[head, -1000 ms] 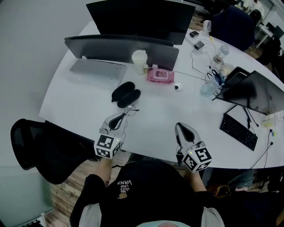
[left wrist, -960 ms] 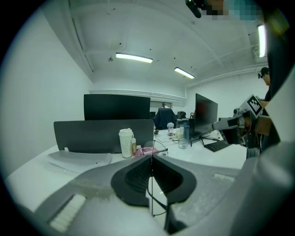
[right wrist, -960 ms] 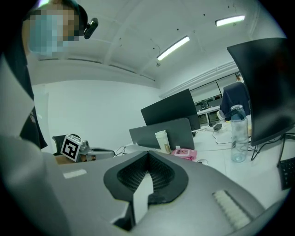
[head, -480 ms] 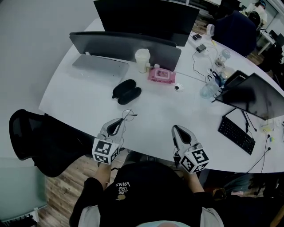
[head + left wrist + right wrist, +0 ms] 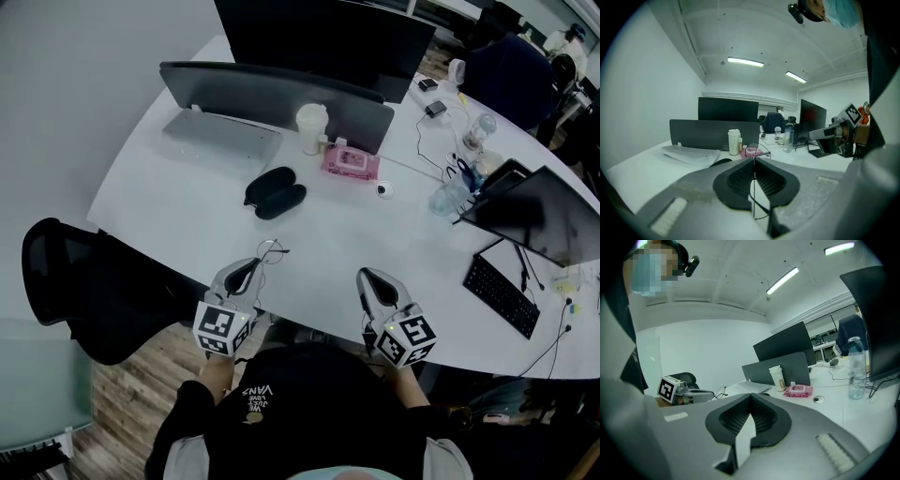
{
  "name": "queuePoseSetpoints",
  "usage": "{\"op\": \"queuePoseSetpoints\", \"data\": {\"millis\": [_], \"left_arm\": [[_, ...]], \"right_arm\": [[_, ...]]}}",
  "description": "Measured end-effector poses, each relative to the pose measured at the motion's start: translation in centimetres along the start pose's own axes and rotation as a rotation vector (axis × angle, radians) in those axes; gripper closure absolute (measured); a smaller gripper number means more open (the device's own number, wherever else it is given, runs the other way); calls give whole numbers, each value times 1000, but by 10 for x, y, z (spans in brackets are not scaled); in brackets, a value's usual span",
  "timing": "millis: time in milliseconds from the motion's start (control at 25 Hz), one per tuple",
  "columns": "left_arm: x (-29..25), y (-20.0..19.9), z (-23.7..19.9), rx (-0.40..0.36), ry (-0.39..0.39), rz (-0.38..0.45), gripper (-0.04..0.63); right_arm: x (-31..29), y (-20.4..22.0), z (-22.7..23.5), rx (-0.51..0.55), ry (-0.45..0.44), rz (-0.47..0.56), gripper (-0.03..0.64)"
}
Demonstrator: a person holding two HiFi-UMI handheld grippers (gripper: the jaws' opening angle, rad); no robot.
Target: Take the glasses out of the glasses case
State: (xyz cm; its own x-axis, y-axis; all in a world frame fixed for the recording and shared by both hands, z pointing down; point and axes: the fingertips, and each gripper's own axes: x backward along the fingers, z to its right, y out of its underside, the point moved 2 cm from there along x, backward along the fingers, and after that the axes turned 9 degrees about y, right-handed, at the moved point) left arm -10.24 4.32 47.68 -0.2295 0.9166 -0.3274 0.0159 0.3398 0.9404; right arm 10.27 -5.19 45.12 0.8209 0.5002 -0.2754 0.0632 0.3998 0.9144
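Note:
The black glasses case (image 5: 275, 194) lies open and empty on the white table (image 5: 178, 202), in front of the grey screen. My left gripper (image 5: 251, 272) hovers near the table's front edge, shut on the thin wire-framed glasses (image 5: 270, 251), which stick out past its tips toward the case. In the left gripper view the jaws of that gripper (image 5: 754, 161) are pressed together on the glasses' wire (image 5: 760, 148), and the case (image 5: 723, 162) shows low behind them. My right gripper (image 5: 367, 281) is shut with nothing in it; its view shows the jaws of this gripper (image 5: 750, 398) closed on nothing.
A white cup (image 5: 310, 127) and a pink wipes pack (image 5: 351, 161) stand behind the case. A grey laptop (image 5: 223, 131), dark monitors (image 5: 328, 37), a water bottle (image 5: 444, 197) and a keyboard (image 5: 501, 291) lie further back and right. A black chair (image 5: 75, 300) sits at my left.
My left gripper has drawn the glasses back from the case toward the table's front edge. The right gripper has also pulled back a little, still shut.

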Motion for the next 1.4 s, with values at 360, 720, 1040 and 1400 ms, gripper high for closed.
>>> {"op": "queuePoseSetpoints", "data": {"millis": [360, 720, 1040, 1400], "left_arm": [[19, -2, -6, 19, -45, 23, 586], [28, -8, -14, 27, -69, 45, 586], [27, -11, -20, 31, -70, 54, 586], [21, -13, -23, 33, -60, 56, 586]], "right_arm": [[-11, 3, -12, 17, -43, -23, 618], [-24, 1, -19, 37, -66, -33, 618], [-30, 0, -20, 45, -66, -35, 618], [-34, -1, -17, 44, -59, -38, 618]]}}
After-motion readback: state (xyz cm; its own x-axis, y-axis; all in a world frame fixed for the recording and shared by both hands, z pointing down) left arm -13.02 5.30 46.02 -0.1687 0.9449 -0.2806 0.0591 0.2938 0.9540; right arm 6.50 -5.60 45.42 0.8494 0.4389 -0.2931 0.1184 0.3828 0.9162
